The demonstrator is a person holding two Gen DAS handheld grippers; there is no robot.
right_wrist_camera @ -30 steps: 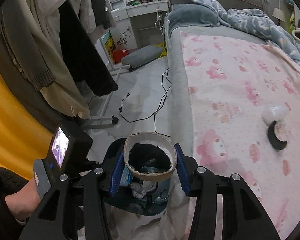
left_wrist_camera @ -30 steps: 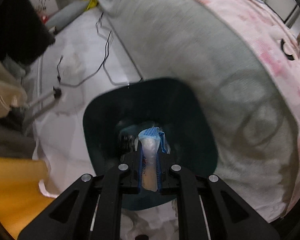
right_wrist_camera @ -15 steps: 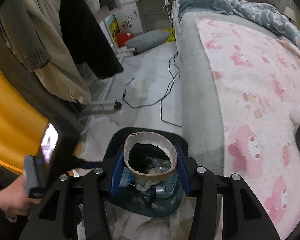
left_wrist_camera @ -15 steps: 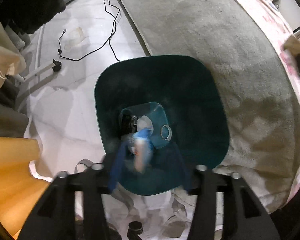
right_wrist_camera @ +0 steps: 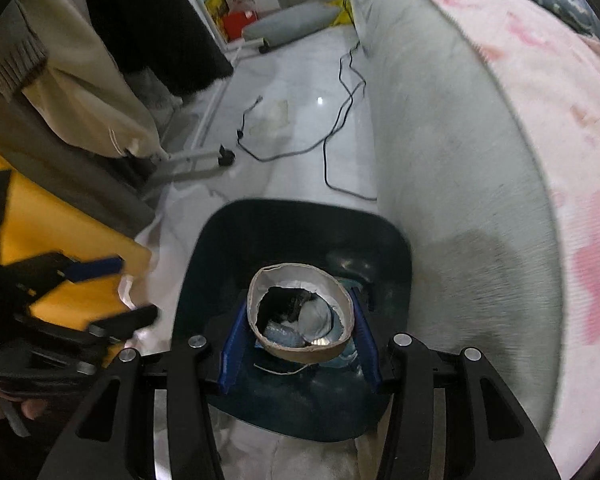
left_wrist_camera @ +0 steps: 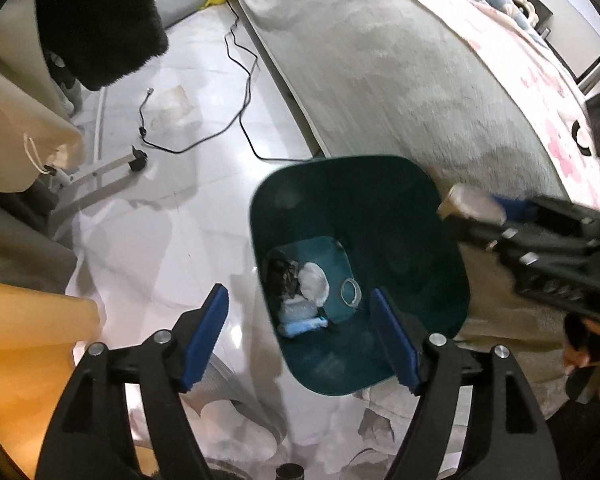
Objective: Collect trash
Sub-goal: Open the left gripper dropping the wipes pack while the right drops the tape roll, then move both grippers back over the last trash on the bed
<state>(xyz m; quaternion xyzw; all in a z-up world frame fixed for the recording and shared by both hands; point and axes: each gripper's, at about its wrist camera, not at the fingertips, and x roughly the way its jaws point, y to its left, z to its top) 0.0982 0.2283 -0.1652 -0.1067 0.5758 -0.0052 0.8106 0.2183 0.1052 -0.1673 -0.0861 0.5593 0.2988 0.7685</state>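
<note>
Left wrist view alone shows the teal trash bin's (left_wrist_camera: 440, 248) bottom: blue-white wrapper (left_wrist_camera: 302, 325) dropped in, no longer pinched. Left tongs (left_wrist_camera: 300, 338) are opening, empty. Right tongs (right_wrist_camera: 298, 346), lower now, clamp a cardboard tape ring (right_wrist_camera: 300, 312) over the bin, beside the bed (right_wrist_camera: 460, 160) on white floor (left_wrist_camera: 172, 208).

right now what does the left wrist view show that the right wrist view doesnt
Only the left wrist view shows the left gripper with its jaws opening and nothing between them, and a small ring on the bin floor. Only the right wrist view shows the cardboard roll end-on, clamped in the right gripper, plus a red box by the wall. Both show the teal bin, the black cable and the bed.
</note>
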